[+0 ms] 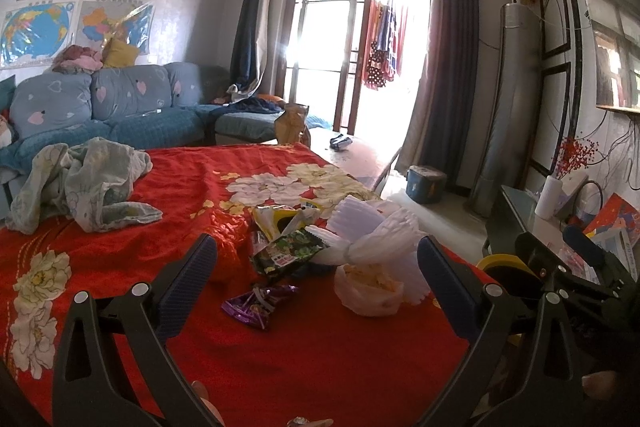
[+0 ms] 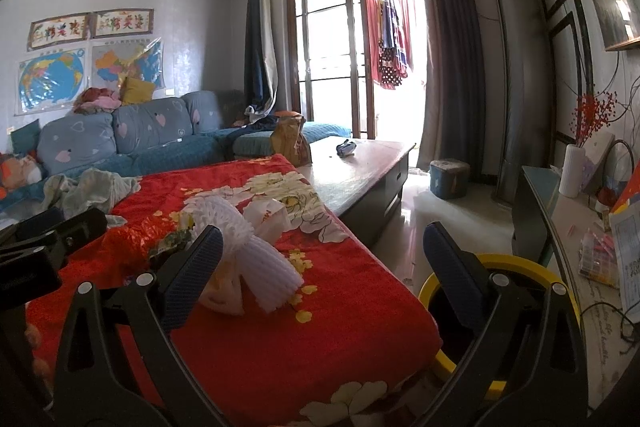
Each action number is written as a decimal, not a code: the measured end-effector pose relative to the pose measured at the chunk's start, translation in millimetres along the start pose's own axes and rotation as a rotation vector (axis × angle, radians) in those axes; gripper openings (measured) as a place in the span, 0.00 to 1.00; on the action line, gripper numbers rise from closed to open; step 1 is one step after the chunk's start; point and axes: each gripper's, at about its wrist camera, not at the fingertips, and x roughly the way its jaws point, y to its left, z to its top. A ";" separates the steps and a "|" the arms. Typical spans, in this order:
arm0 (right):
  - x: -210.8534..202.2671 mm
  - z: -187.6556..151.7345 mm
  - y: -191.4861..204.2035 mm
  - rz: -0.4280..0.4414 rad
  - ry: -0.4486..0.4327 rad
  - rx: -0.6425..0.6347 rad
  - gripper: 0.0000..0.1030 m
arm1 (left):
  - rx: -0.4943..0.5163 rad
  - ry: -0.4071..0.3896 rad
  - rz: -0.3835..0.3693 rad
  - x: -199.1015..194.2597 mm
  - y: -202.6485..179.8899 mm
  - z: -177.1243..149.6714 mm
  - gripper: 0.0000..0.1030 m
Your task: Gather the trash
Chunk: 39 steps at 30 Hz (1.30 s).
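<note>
Trash lies in a heap on the red flowered cloth [image 1: 280, 367]: a purple wrapper [image 1: 256, 305], a green snack packet [image 1: 286, 255], a yellow packet [image 1: 276, 219], white foam fruit nets [image 1: 372, 231] and a small white plastic bag [image 1: 370, 287]. My left gripper [image 1: 318, 267] is open, its fingers standing either side of the heap, a little short of it. In the right wrist view the foam nets [image 2: 248, 247] and the bag [image 2: 222, 293] sit by the left finger of my open right gripper [image 2: 324, 263]. A yellow-rimmed bin [image 2: 488, 307] stands on the floor beside the table's right edge.
A crumpled pale garment [image 1: 84, 183] lies on the cloth at the left. A brown paper bag [image 1: 292, 125] and a small dark object [image 1: 340, 143] sit on the bare far tabletop. A blue sofa [image 1: 120, 107] is behind, a glass TV stand [image 2: 560, 211] and white vase [image 2: 572, 171] at right.
</note>
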 end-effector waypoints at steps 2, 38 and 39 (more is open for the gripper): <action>0.1 -0.1 0.1 0.001 0.000 0.000 0.90 | 0.001 0.000 -0.002 -0.7 -0.2 -0.9 0.94; 111.6 -2.6 60.1 0.267 0.338 -0.018 0.84 | -0.174 0.075 0.056 61.3 143.2 21.1 0.94; 114.2 -2.8 59.4 0.269 0.344 -0.012 0.79 | -0.176 0.091 0.035 67.2 144.0 19.3 0.94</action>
